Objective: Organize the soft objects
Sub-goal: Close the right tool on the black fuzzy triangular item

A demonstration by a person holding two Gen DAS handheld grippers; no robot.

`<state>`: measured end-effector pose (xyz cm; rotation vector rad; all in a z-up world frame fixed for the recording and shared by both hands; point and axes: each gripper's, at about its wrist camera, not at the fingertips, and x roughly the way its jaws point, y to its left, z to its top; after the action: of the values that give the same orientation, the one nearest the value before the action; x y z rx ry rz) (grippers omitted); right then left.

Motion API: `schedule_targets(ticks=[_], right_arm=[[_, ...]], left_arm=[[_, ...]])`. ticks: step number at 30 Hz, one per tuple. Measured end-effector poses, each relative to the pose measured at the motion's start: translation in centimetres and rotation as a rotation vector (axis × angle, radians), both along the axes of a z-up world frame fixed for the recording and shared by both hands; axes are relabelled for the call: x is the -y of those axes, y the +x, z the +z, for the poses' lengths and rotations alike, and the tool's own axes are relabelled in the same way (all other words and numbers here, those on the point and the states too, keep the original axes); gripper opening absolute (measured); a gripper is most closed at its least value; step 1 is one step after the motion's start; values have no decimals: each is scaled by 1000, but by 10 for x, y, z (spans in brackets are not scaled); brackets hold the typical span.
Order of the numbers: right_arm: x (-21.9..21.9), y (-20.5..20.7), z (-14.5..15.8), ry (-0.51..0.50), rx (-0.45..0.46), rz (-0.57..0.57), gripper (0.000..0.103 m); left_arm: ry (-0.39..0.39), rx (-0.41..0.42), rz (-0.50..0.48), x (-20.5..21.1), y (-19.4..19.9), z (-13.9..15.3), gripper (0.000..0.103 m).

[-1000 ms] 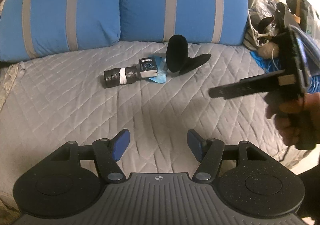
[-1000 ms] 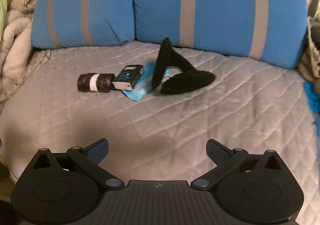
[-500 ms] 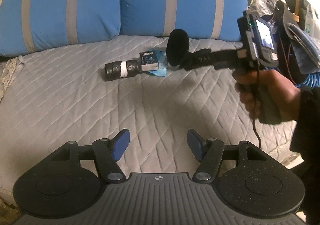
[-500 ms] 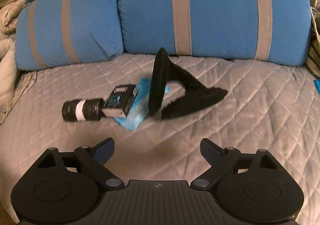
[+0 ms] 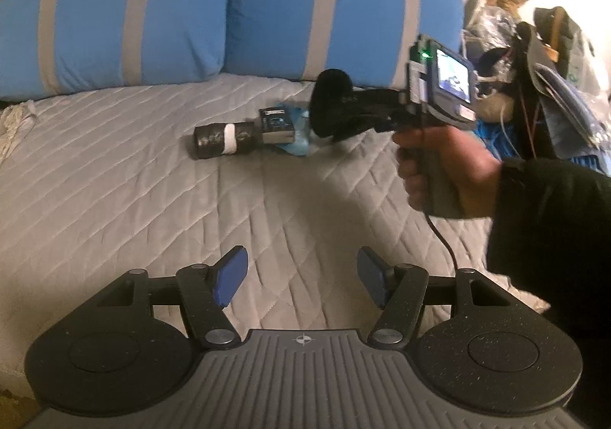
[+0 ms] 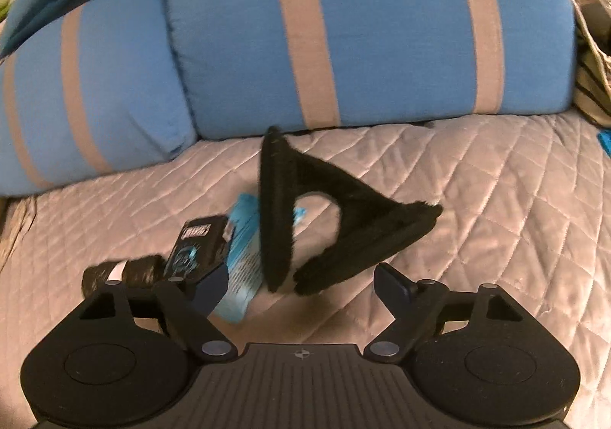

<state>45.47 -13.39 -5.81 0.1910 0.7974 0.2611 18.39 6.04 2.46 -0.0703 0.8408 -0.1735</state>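
Nearest in the left wrist view, the left gripper (image 5: 301, 278) is held spread above the quilted bed (image 5: 126, 177), nothing between its blue pads (image 5: 229, 276), well back from the action.

Further out, the right gripper (image 6: 296, 285) is carried low over the quilt by a hand (image 5: 446, 169) in a dark sleeve (image 5: 553, 238). Its jaws have just been closing, yet they are seen wide apart, with no thing pinched; the lower edge of the black fluffy earmuffs (image 6: 332, 222) sits just ahead of the tips, roughly on the centre line.

The earmuffs are found in the middle of the bed, one pad standing upright, the other lying flat, the band arched between them. Just beside them, to the left, a light blue packet (image 6: 244, 253) is partly covered by the upright pad, with a small black box (image 6: 198, 249) on it and a dark roll with a white band (image 6: 122, 272) at the end of the row.

For a clean pick, the flat pad or the band should be straddled, and the left finger should be kept clear of the packet and box so only the soft piece is taken. Fur compresses, so a deep bite is advised.

At the back, two blue pillows with grey stripes (image 6: 343, 28) are propped along the bed head.
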Motion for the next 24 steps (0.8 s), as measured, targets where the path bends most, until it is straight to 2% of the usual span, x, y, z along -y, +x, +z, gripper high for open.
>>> schedule_targets(ticks=[5,12,14,16,19,24], right_arm=[[2,8,-3,53,-33,-47,85],[4,19,-12,92,-69,-116,84],[6,24,-14,85,-81,-141,73],[9,25,-16,81,-86,-162,51],[14,24,-14,94,-105,-166,31],[17,6,5,28,-46,-132,23]], left_arm=[[28,-11,-3,-2,-3,-4,63],[-10,-33,29,-16,-3,-6,63],[-8,-31,33,-16,-3,-6,63],[-4,-31,32,-15,-3,-6,63],[-6,-38,34,-14,-1,-5,63],[-12,-29,28,-10,1,-1,63]])
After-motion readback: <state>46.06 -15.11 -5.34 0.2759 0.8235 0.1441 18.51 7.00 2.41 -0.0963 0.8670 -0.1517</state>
